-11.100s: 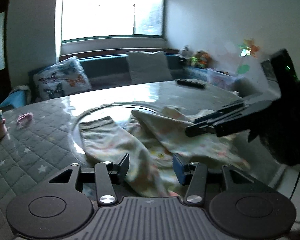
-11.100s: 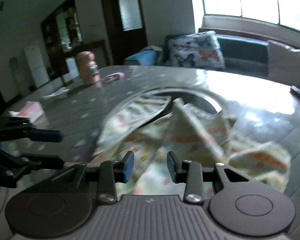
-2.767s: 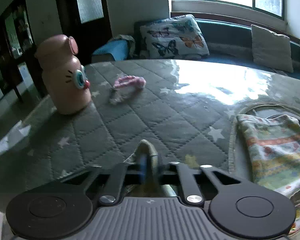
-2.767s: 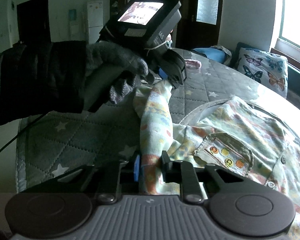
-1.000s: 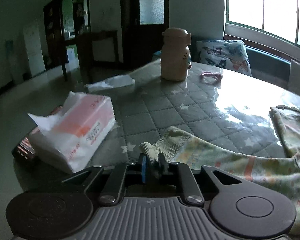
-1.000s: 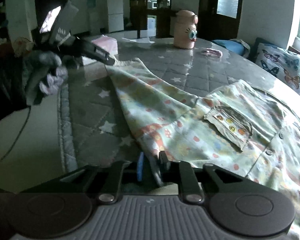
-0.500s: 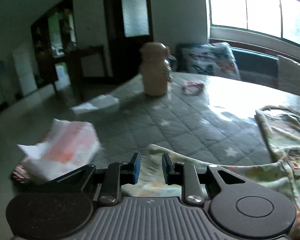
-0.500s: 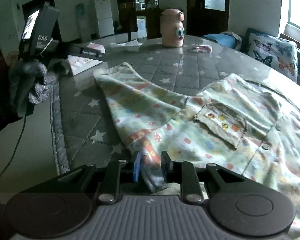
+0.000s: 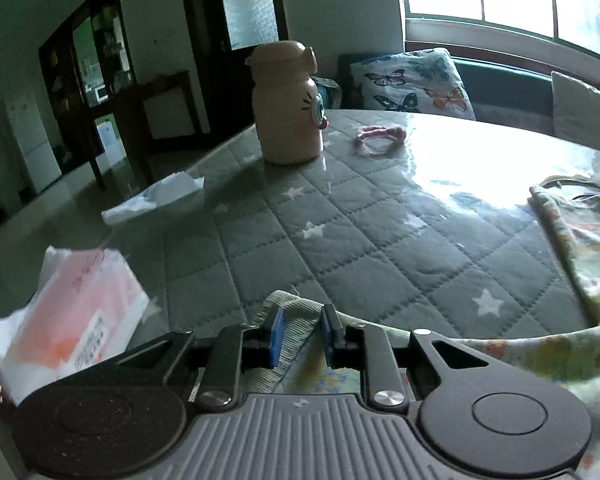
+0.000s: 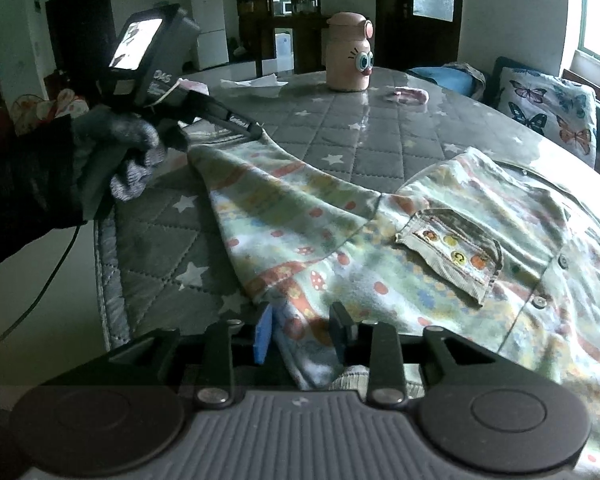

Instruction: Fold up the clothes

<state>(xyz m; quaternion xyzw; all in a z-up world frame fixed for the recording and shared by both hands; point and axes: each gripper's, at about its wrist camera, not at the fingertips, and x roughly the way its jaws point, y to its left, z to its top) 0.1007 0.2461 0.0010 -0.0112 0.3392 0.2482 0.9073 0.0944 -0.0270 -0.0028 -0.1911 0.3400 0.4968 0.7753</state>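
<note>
Table under a grey quilted cover with white stars is filling both wrist views, its glossy far side catching glare from the window. Spread across the right half is lying the patterned shirt, pale green with orange and red motifs, button placket running down its right side and a chest pocket facing up. One sleeve is stretching out flat to the left, toward the table's near-left edge, ending in a ribbed cuff.

Over that cuff the left gripper, held by a person's gloved hand, is standing with its jaws parted after a slight closing; the cuff is lying between the blue pads, and no pad is pressing on it. Nearer the shirt's body, the right gripper is sitting with its jaws apart, having just been opening, and a fold of fabric at the sleeve's underarm is lying loose between its fingers.

At the near left, a pink-and-white tissue pack is resting on the table edge. Far across the cover, a peach cartoon-faced bottle is standing upright, with a pink hair tie lying just to its right and a crumpled white tissue sitting well to its left.
</note>
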